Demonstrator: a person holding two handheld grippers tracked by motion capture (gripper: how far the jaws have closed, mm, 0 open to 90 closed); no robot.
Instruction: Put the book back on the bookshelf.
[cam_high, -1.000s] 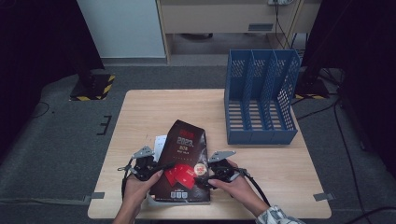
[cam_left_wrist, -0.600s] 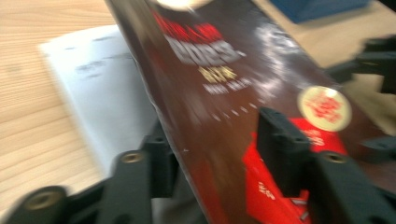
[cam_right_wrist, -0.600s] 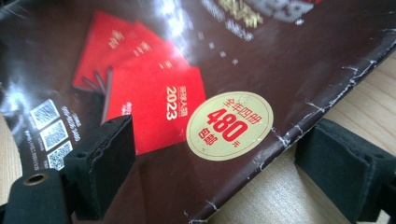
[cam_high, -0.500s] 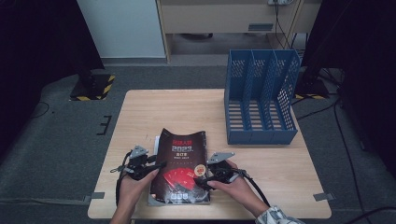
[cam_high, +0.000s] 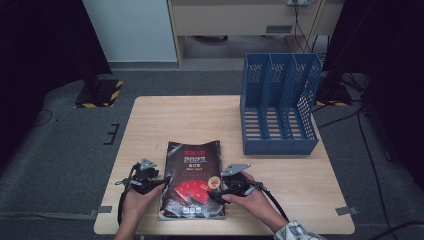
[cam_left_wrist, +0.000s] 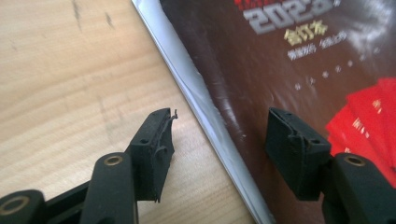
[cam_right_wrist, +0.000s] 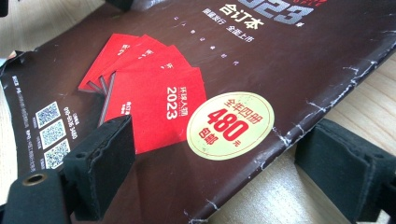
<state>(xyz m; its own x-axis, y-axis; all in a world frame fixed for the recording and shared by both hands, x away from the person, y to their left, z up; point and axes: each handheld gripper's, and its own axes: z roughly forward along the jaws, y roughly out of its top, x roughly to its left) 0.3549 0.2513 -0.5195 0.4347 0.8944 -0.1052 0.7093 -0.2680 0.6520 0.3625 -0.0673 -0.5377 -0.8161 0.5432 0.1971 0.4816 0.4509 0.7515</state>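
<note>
A dark-covered book (cam_high: 192, 175) with red cards and "2023" printed on it lies flat near the table's front edge. My left gripper (cam_high: 162, 181) is at its left edge and its jaws have just been opening. In the left gripper view the left gripper (cam_left_wrist: 219, 121) is open, one jaw over the bare wood and the other over the book's (cam_left_wrist: 289, 70) cover, with the page edge between them. My right gripper (cam_high: 216, 192) is at the book's right edge. Seen from its own camera, the right gripper (cam_right_wrist: 222, 128) is open astride the worn spine, above a round yellow sticker (cam_right_wrist: 229, 125).
A blue three-slot file rack (cam_high: 280, 107) stands at the back right of the wooden table (cam_high: 175, 120). Bare wood stretches behind the book and at the table's left. Cables trail from both grippers toward the front edge.
The book, held tilted up off the table a second ago, has come down to lie flat. The left gripper's jaws have opened and let go of its left edge.
</note>
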